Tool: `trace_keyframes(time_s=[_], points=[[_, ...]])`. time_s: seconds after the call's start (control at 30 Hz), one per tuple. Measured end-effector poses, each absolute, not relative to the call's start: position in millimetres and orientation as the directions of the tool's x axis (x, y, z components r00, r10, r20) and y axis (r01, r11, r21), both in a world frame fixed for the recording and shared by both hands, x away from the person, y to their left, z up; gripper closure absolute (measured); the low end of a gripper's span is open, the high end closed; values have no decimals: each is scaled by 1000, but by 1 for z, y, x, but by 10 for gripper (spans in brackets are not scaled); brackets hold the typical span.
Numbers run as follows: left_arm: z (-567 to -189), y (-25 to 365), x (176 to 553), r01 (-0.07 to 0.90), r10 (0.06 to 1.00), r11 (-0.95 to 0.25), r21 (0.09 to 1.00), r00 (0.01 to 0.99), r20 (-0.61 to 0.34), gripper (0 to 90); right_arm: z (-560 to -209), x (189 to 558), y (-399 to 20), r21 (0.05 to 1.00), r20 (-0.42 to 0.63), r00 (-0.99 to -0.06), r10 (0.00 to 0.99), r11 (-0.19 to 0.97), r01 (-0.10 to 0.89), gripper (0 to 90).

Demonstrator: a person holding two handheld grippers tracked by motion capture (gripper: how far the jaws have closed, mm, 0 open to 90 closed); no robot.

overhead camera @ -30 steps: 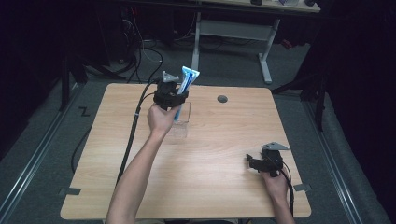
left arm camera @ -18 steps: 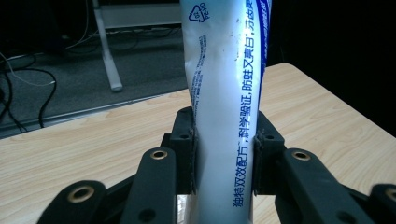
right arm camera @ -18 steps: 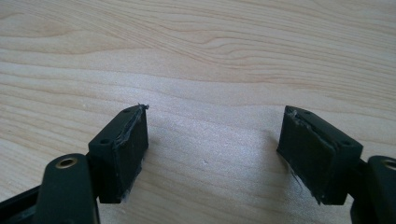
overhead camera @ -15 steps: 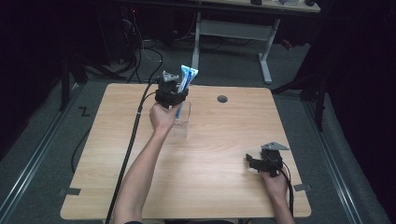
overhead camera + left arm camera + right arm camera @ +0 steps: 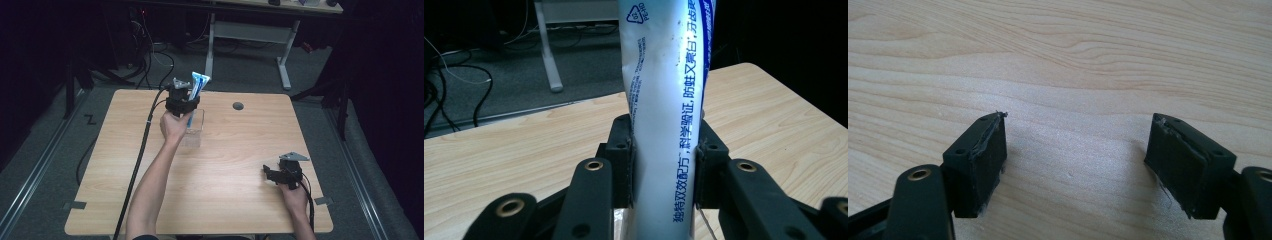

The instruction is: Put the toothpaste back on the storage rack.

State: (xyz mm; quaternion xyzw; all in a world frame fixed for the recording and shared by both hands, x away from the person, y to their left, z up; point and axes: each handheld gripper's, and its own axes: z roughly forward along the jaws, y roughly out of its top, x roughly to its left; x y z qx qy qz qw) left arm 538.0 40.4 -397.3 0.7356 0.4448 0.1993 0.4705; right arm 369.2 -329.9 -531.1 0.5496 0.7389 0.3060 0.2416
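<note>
White-and-blue toothpaste tube (image 5: 196,88) stands near upright in the left gripper (image 5: 181,106), its long axis running up and down and leaning a little toward the table's far edge; in the left gripper view the black pads (image 5: 622,165) pinch the tube (image 5: 667,115) at its lower part. Directly beneath it, near the middle of the far edge, sits a clear box (image 5: 194,128), so the coming move probably turns on lowering the tube straight down into it; the box's rim is faint, so whether the tube's foot is already inside I cannot tell. Right gripper (image 5: 280,175) rests by the near right corner, jaws spread over bare wood, well apart from the box; the left hand is nearer.
</note>
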Motion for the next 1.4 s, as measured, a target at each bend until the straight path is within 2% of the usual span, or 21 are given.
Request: trace_keyframes(time_s=[0.87, 1.4], points=[[-407, 39, 542, 452, 837, -161, 878, 534, -121, 679, -531, 369, -330, 717, -20, -280, 960, 209, 665, 241], [-412, 48, 539, 474, 840, -158, 866, 526, -135, 673, -531, 369, -330, 717, -21, -280, 960, 209, 665, 241]])
